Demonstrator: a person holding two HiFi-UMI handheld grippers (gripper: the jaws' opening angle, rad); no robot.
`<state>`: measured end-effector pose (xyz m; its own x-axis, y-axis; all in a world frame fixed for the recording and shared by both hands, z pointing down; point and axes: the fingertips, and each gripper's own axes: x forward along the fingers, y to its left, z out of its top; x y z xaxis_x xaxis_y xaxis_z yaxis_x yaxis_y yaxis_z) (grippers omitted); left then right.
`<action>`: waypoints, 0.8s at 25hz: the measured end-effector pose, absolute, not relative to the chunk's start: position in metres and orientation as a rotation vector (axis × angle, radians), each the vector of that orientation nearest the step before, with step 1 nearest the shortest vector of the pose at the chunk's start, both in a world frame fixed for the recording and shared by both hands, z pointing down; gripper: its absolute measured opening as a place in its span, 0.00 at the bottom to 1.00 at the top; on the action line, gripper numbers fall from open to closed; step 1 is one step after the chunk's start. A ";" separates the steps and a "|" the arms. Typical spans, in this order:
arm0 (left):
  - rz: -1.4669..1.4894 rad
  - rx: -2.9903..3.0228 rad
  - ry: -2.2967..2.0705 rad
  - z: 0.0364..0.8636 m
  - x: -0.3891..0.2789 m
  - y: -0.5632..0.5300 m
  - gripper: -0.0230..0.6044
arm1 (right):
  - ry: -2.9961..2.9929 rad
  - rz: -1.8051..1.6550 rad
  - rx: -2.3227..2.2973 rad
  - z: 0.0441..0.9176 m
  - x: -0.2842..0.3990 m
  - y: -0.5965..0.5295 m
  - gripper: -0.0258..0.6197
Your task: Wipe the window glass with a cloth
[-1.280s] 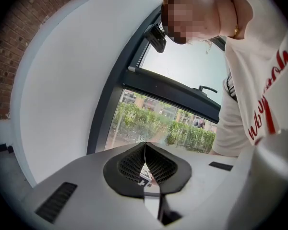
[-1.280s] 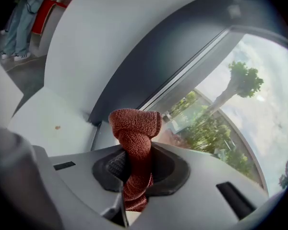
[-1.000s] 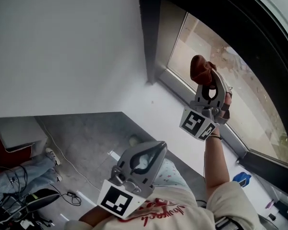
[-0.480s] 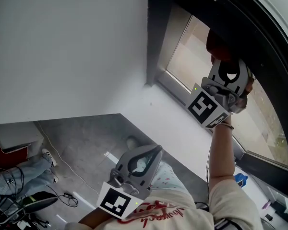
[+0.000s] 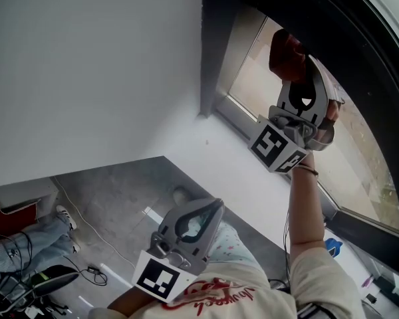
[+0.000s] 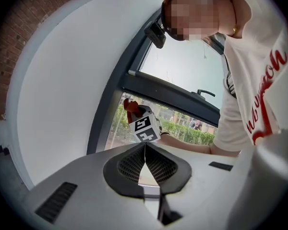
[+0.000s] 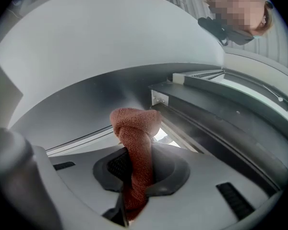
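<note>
A red-brown cloth (image 5: pixel 284 50) is bunched at the tip of my right gripper (image 5: pixel 294 72), which is shut on it. The gripper is raised against the window glass (image 5: pixel 251 85), near the pane's upper left corner. In the right gripper view the cloth (image 7: pixel 136 140) runs between the jaws and sticks out in front of them, close to the dark frame (image 7: pixel 206 109). My left gripper (image 5: pixel 214 208) hangs low by the person's chest, away from the window. Its jaws (image 6: pixel 145 146) meet with nothing between them. Beyond it, the right gripper (image 6: pixel 140 120) and cloth (image 6: pixel 129 105) show against the glass (image 6: pixel 117 126).
A dark window frame (image 5: pixel 216 45) borders the pane, with a white sill (image 5: pixel 253 171) below and a white wall (image 5: pixel 86 65) to the left. Cables (image 5: pixel 86 271) lie on the grey floor. A blue object (image 5: pixel 334 248) sits at the lower right.
My right gripper has carried the cloth up the glass and then a little left, toward the pane's upper corner. The left gripper has barely moved.
</note>
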<state>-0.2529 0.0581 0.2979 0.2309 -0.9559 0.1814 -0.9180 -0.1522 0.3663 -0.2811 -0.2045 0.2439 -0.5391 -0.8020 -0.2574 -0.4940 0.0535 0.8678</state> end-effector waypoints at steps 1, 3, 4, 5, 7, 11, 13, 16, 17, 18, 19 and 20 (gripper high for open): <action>-0.130 2.115 -1.721 0.299 -0.253 0.058 0.07 | -2.041 -1.476 1.295 0.250 -0.283 -0.204 0.15; -0.134 2.115 -1.717 0.298 -0.251 0.057 0.07 | -2.037 -1.473 1.262 0.260 -0.283 -0.205 0.15; -0.132 2.114 -1.716 0.298 -0.249 0.057 0.07 | -2.034 -1.471 1.245 0.266 -0.282 -0.205 0.15; -0.128 2.112 -1.714 0.298 -0.248 0.057 0.07 | -2.033 -1.466 1.227 0.273 -0.282 -0.205 0.15; -0.122 2.107 -1.712 0.301 -0.248 0.057 0.07 | -2.041 -1.441 1.190 0.290 -0.283 -0.205 0.15; -0.111 2.100 -1.704 0.309 -0.251 0.056 0.07 | -2.030 -1.405 1.099 0.337 -0.292 -0.206 0.15; -0.112 2.098 -1.705 0.310 -0.252 0.053 0.07 | -2.008 -1.410 1.050 0.359 -0.294 -0.207 0.15; -0.113 2.095 -1.711 0.309 -0.253 0.050 0.07 | -1.984 -1.405 0.995 0.386 -0.296 -0.208 0.15; -0.111 2.093 -1.712 0.308 -0.253 0.049 0.07 | -1.978 -1.403 0.982 0.393 -0.296 -0.209 0.15; -0.108 2.091 -1.713 0.308 -0.253 0.048 0.07 | -1.973 -1.399 0.974 0.399 -0.296 -0.209 0.15; -0.103 2.089 -1.713 0.307 -0.252 0.047 0.07 | -1.971 -1.395 0.969 0.404 -0.295 -0.210 0.15; -0.100 2.085 -1.714 0.307 -0.251 0.046 0.07 | -1.970 -1.391 0.965 0.409 -0.293 -0.211 0.15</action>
<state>-0.2509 0.0462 0.3073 0.2306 -0.9488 0.2161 -0.9172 -0.1378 0.3738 -0.2934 -0.2107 0.4091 -0.5991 -0.8003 0.0236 -0.2457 0.2118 0.9459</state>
